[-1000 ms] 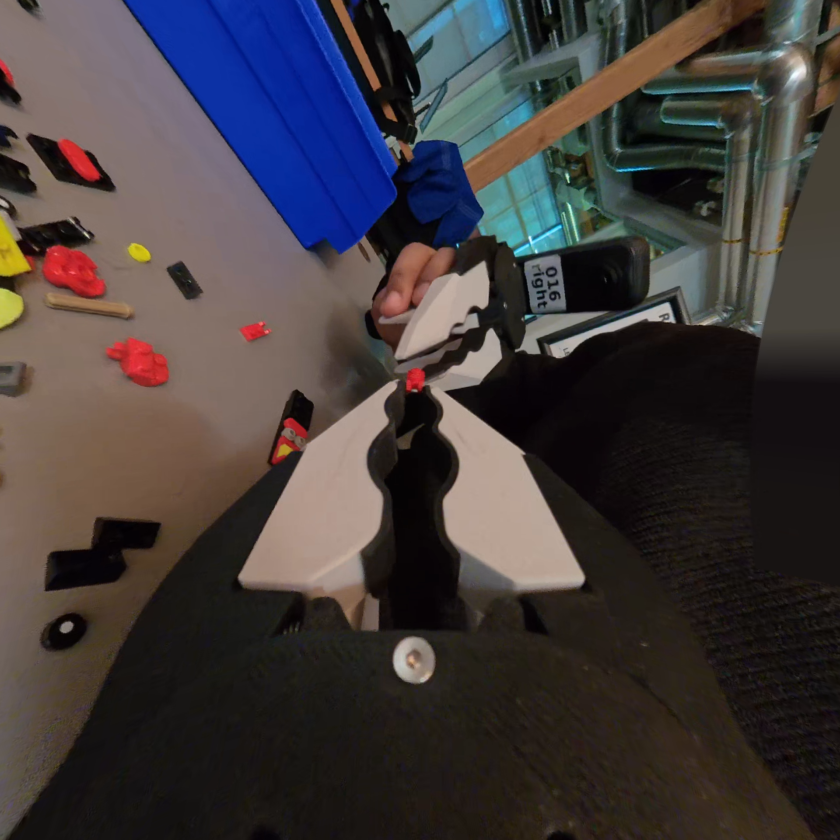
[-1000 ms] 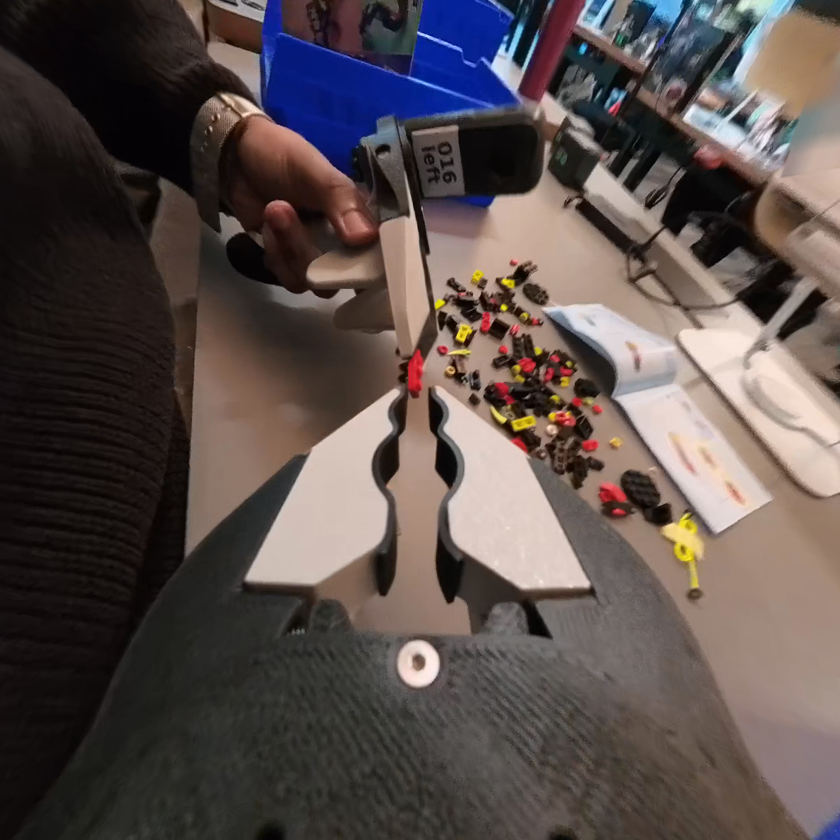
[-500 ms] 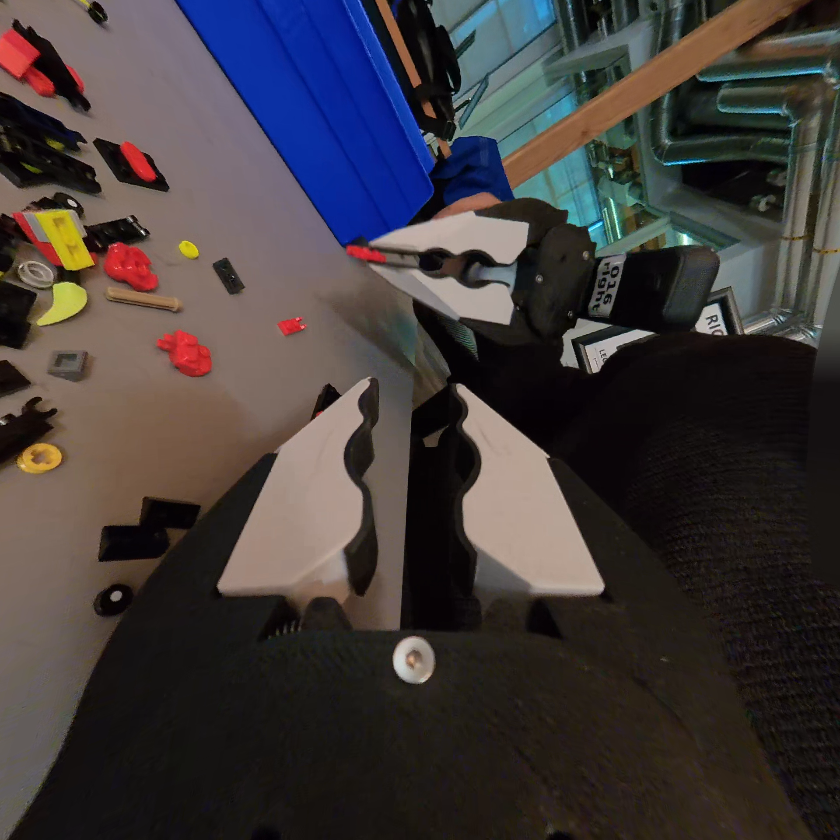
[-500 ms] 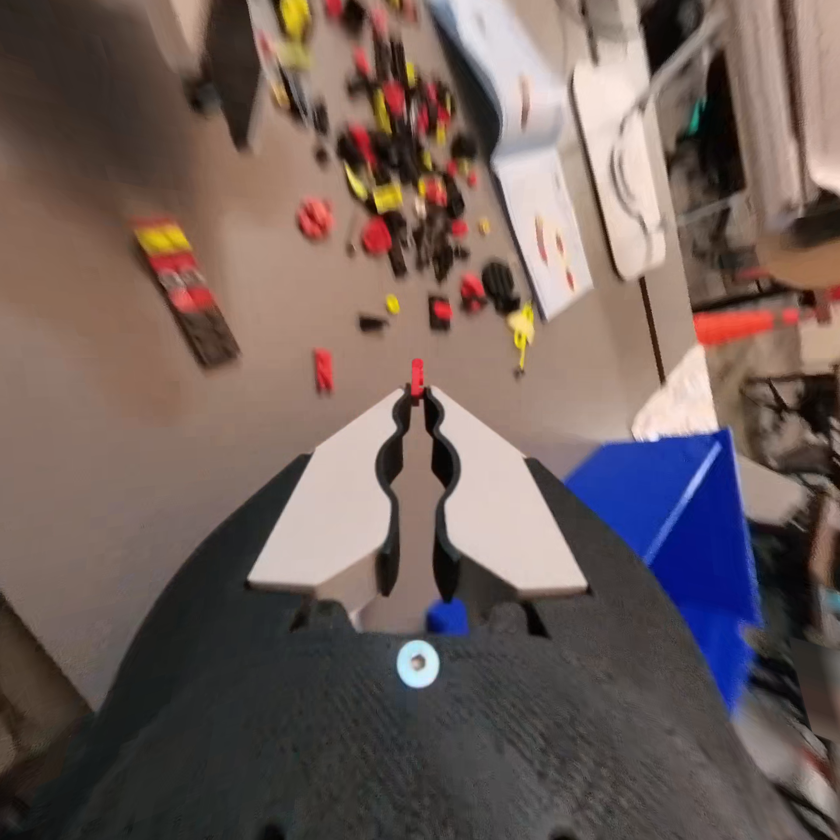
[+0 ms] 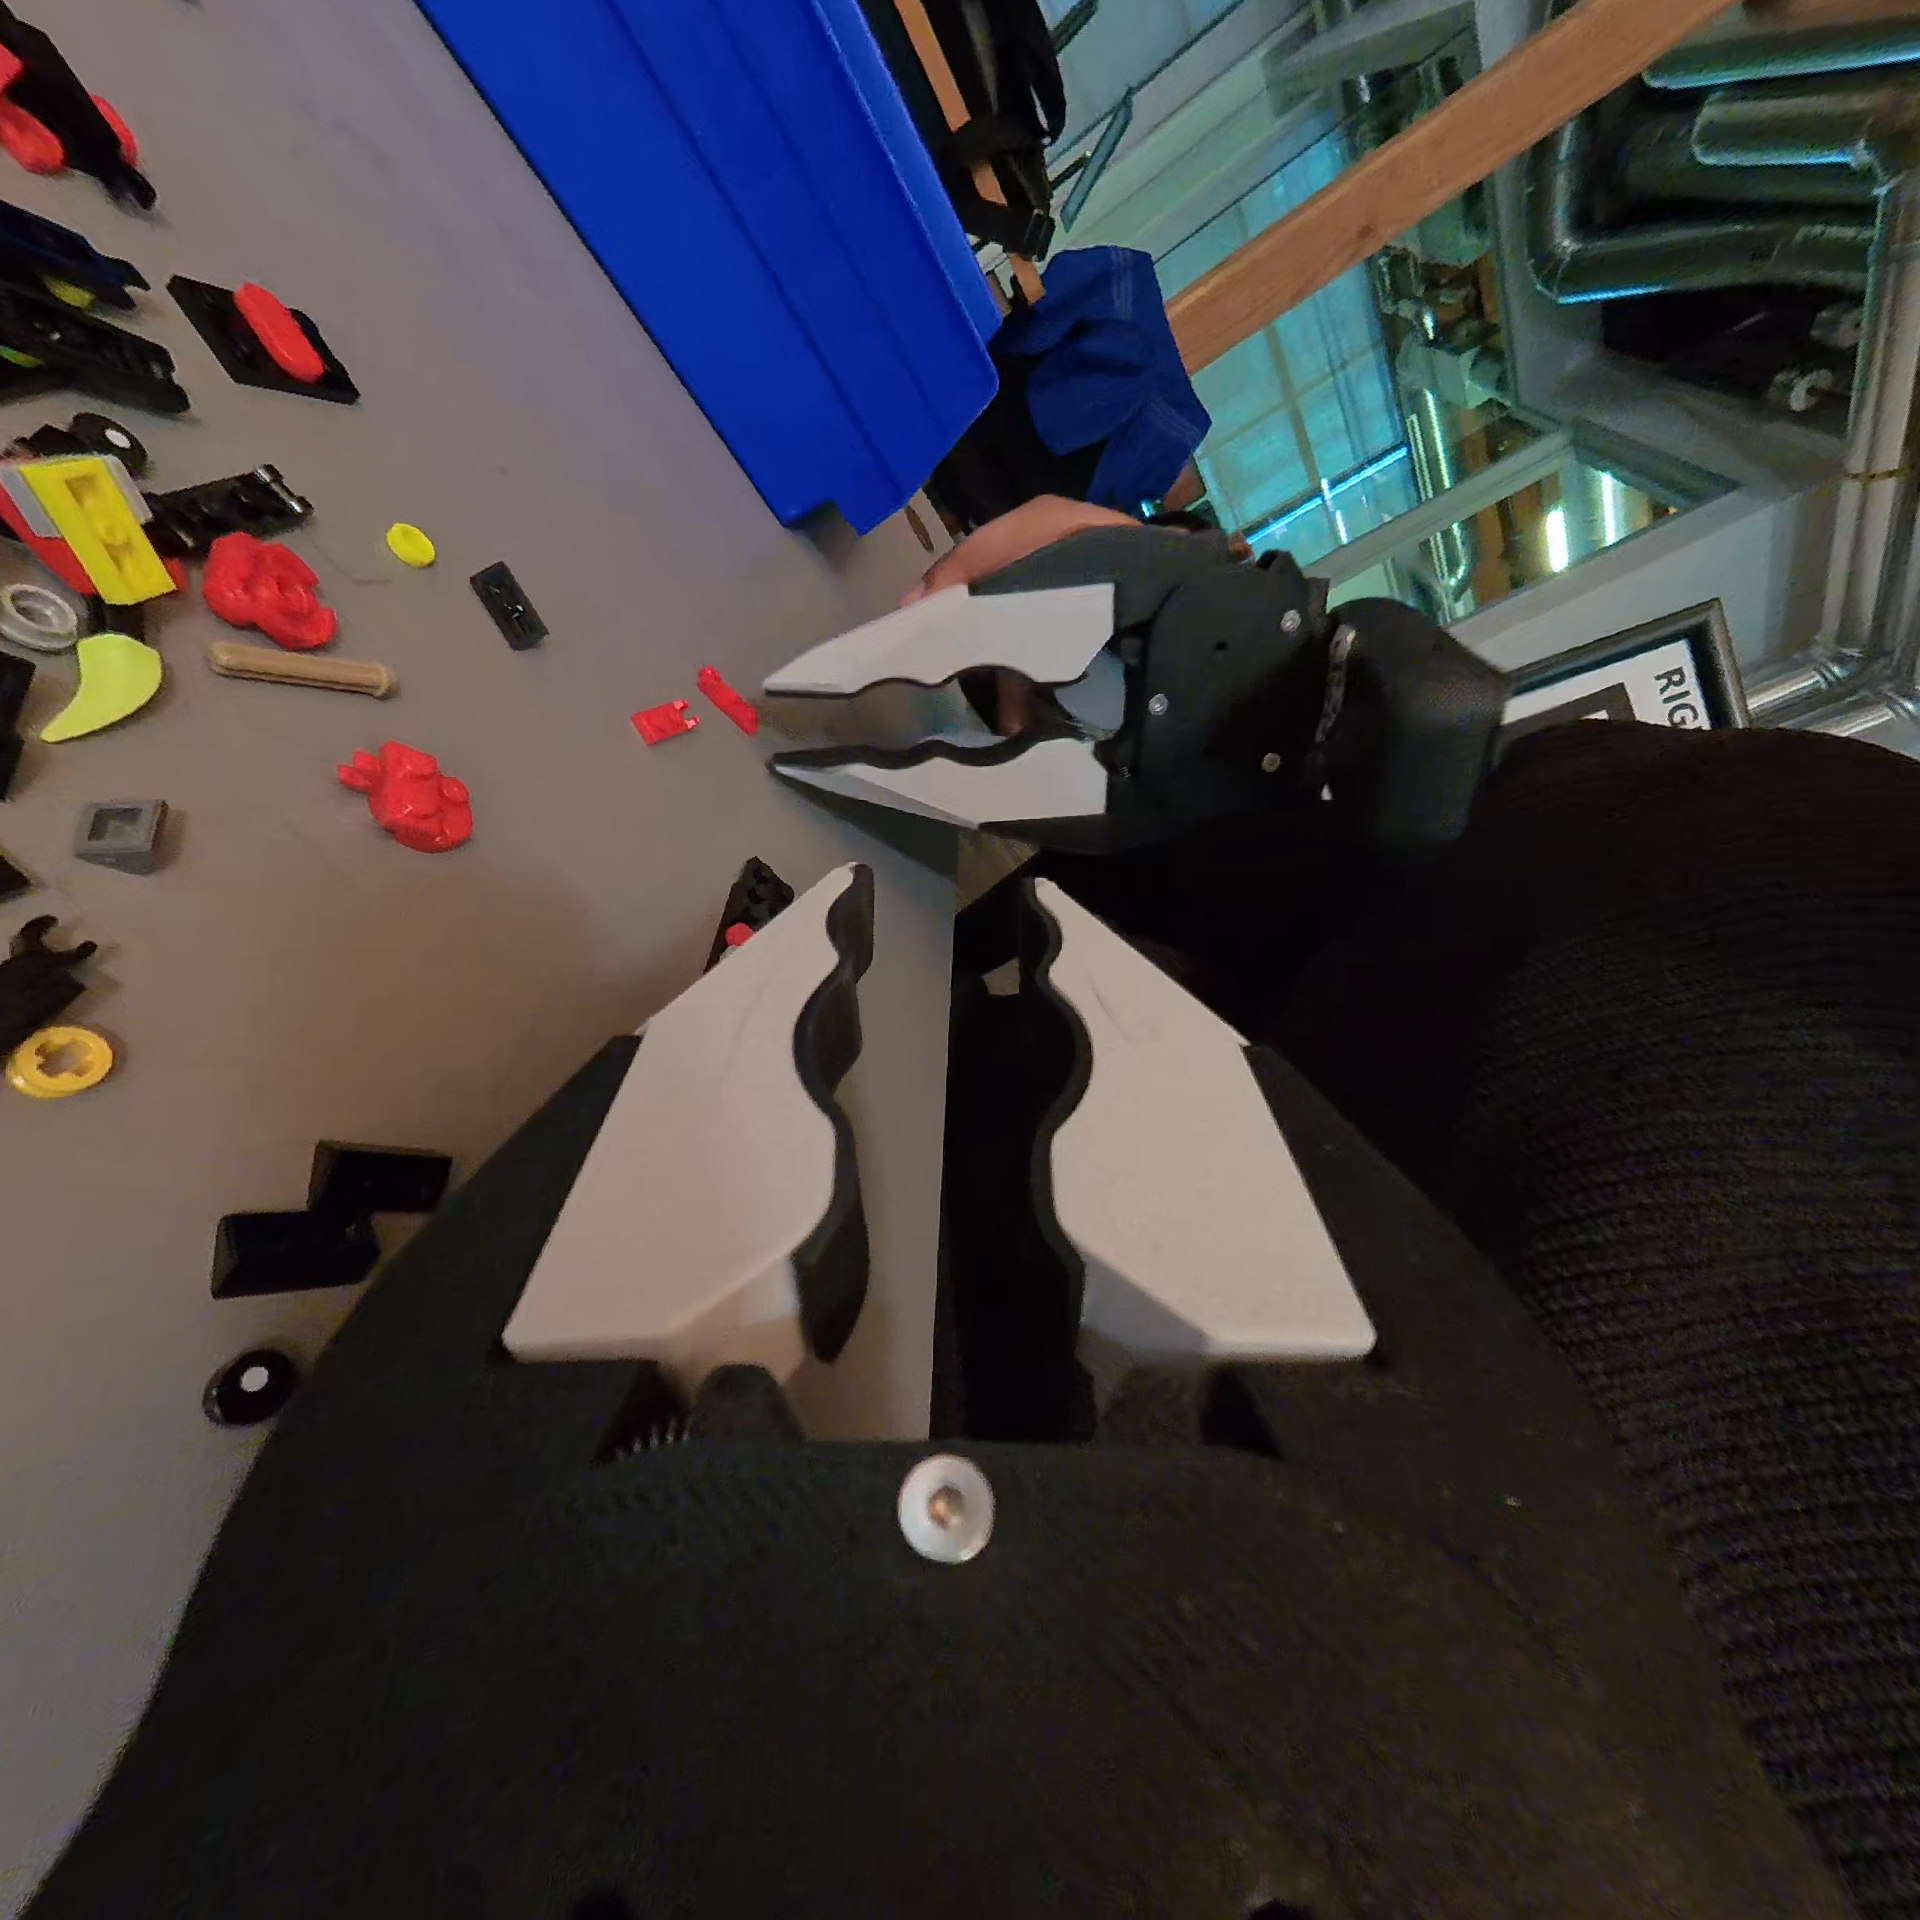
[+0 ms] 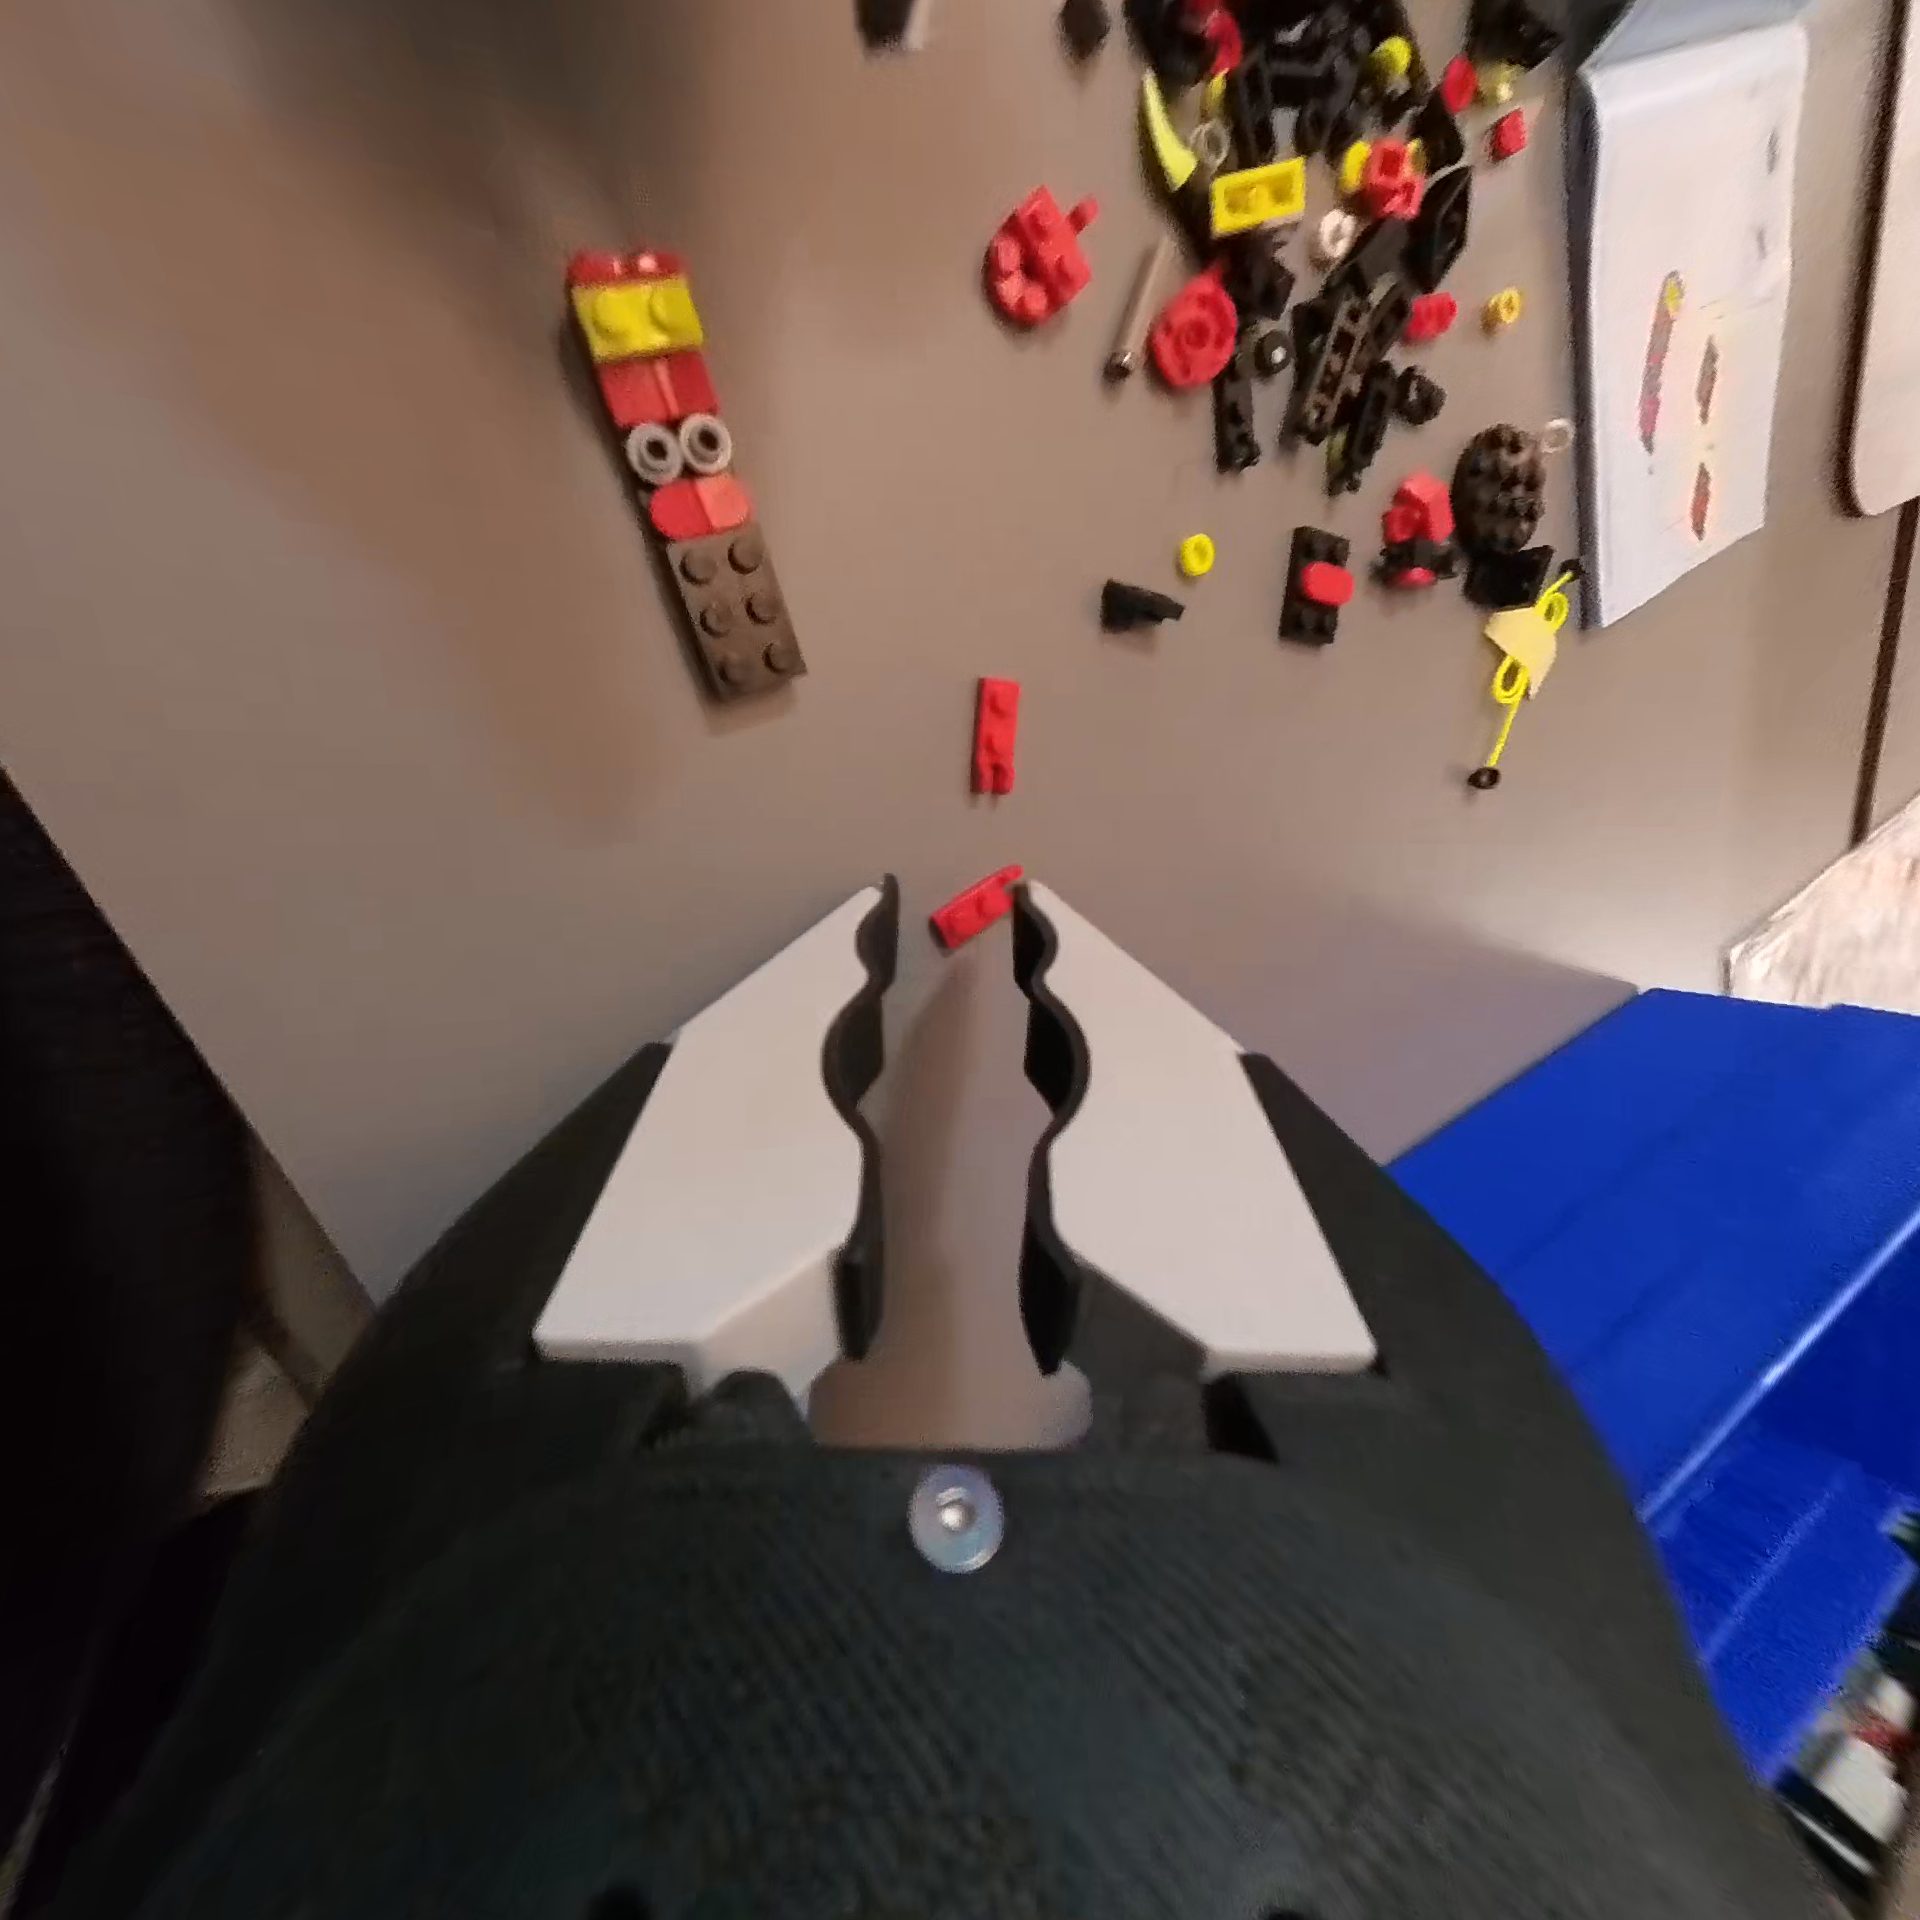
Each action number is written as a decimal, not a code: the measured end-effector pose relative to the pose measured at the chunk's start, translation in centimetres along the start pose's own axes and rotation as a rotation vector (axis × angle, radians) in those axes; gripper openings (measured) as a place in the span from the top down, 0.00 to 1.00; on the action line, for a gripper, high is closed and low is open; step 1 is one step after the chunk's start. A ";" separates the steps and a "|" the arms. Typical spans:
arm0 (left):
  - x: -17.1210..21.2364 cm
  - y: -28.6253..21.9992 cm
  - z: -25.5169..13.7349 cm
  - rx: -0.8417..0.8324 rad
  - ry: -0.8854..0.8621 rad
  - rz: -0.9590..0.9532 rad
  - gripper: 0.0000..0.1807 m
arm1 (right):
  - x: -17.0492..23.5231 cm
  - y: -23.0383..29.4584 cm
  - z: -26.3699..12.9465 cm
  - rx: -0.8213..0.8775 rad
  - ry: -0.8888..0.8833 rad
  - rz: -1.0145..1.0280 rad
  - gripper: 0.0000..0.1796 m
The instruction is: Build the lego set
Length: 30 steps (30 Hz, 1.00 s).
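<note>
Placement of a small red plate (image 6: 975,906) seems to be the step in hand. The right gripper (image 6: 951,896) is held low over the grey surface (image 6: 364,727), and its jaws are spread; the small red plate is seen between the tips, close to the right one, but whether it is touched or already lies free on the surface cannot be told. A second red plate (image 6: 994,736) lies just beyond it. Further to the left the partly built model (image 6: 681,468) is seen, a long black plate with yellow, red and grey parts on it. The heap of loose pieces (image 6: 1340,260) and the instruction booklet (image 6: 1683,312) are at the far right, the blue bin (image 6: 1683,1247) at the near right.

The left gripper (image 5: 945,888) is held apart from the work, with its jaws spread and nothing between them.

For the next move, a firm and straight grip on one red plate is probably needed, so that it can be carried to the model and pressed on the studs.
</note>
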<state>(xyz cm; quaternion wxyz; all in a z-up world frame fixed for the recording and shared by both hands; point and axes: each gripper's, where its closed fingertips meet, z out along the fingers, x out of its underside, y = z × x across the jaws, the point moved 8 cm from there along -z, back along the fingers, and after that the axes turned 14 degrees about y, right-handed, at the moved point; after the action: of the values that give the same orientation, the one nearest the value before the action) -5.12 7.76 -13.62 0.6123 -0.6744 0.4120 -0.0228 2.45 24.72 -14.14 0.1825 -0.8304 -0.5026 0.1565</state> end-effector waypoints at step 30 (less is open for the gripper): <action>0.2 0.3 -0.1 0.002 0.019 -0.003 0.86 | 2.0 -3.9 1.6 -0.252 -0.176 0.414 0.87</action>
<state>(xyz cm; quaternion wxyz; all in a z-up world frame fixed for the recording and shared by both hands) -5.24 7.60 -13.93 0.6089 -0.6742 0.4169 -0.0304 -0.33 28.42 -13.91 -0.0027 -0.9149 -0.3515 0.1986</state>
